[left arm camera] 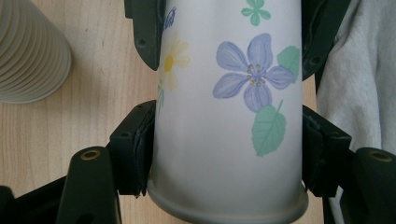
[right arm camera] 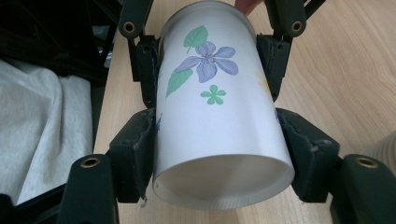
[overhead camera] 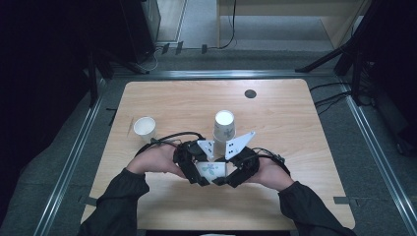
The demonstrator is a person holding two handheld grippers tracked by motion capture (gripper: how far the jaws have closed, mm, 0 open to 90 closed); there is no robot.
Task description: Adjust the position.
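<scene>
Both the left gripper (overhead camera: 199, 167) and the right gripper (overhead camera: 236, 169) clamp one flowered paper cup (overhead camera: 211, 169) from opposite ends, held lying sideways near the counter's (overhead camera: 295, 123) near edge, midway along

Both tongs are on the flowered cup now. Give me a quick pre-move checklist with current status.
1. Left tongs clamped on the flowered cup: ok.
2. Right tongs clamped on the same cup: ok.
3. Cup wall uncrushed at the pads: ok.
4. Cup lifted off the table: cannot tell.
5. Upside-down cup stack apart from both tongs: ok.
6. Upright cup out of the way at left: ok.
</scene>
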